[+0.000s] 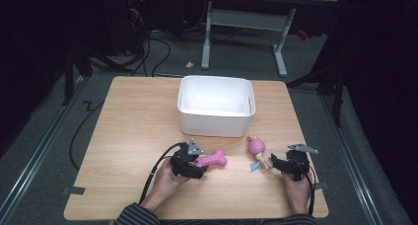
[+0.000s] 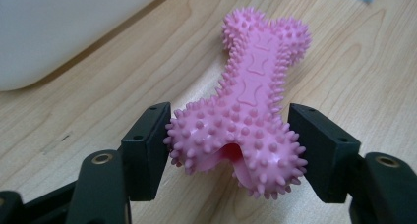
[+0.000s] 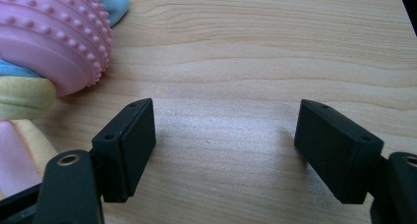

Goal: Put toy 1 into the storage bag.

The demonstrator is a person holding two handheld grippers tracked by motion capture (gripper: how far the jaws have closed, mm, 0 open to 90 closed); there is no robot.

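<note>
Near the white bin (image 1: 215,117), your left gripper (image 2: 231,150) brackets the pink bone toy's (image 2: 246,101) knobby end; close squarely before lifting. Right gripper (image 3: 223,140) gapes empty beside the rope toy (image 3: 49,47).

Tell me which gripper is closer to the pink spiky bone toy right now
Left. The left gripper has its jaws on either side of the pink bone toy at one end. The right gripper sits farther off, beside the rope toy.
</note>
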